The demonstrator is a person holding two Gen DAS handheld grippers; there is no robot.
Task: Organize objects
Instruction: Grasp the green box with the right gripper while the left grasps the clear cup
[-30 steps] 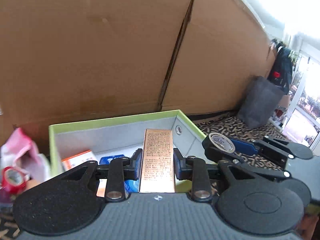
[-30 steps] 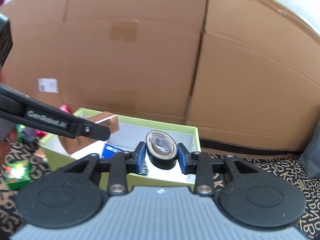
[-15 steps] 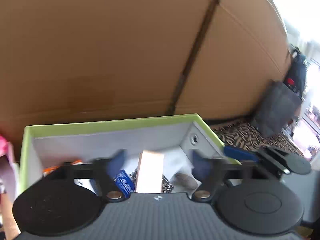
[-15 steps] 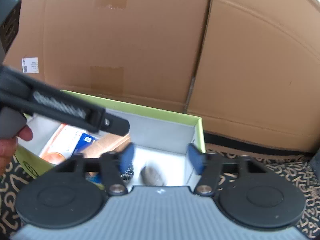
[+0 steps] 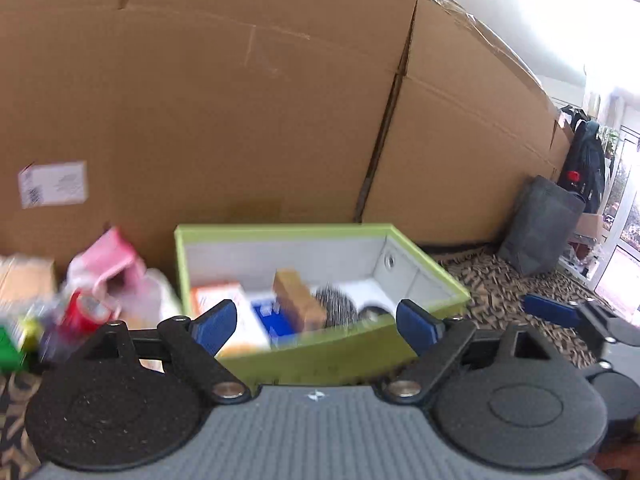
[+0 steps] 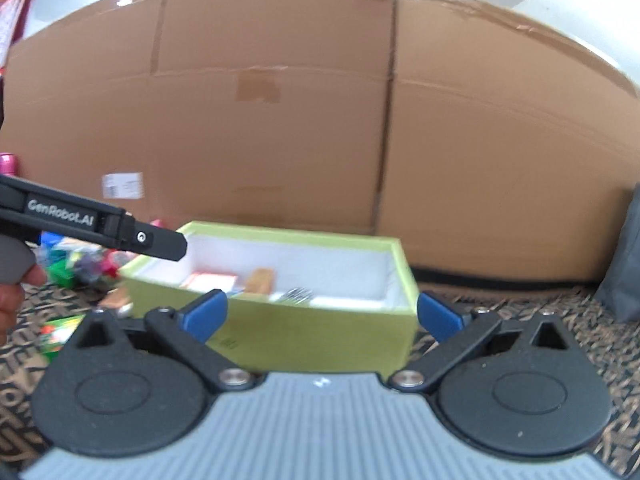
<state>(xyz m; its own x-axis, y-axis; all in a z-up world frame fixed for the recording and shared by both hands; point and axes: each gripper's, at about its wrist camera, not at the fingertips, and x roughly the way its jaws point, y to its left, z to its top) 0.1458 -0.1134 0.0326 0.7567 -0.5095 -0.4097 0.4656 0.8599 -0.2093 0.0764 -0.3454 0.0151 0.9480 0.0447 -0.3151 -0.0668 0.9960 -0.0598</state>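
A lime-green box stands on the patterned mat. A copper-coloured carton leans inside it, beside an orange-and-white pack, a blue pack, a wire scrubber and a dark tape roll. My left gripper hangs just in front of the box, jaws opening, nothing held between them. In the right wrist view my right gripper is also before the green box, jaws opening wide and empty. The carton and scrubber show inside.
A tall cardboard wall stands right behind the box. Loose items lie to its left: a pink bag, a red roll and a green pack. A grey bag stands at the right. A hand holds the left gripper.
Both grippers opened: the left let go of the copper carton, the right let go of the tape roll, both now inside the green box. Both grippers pulled back from the box.
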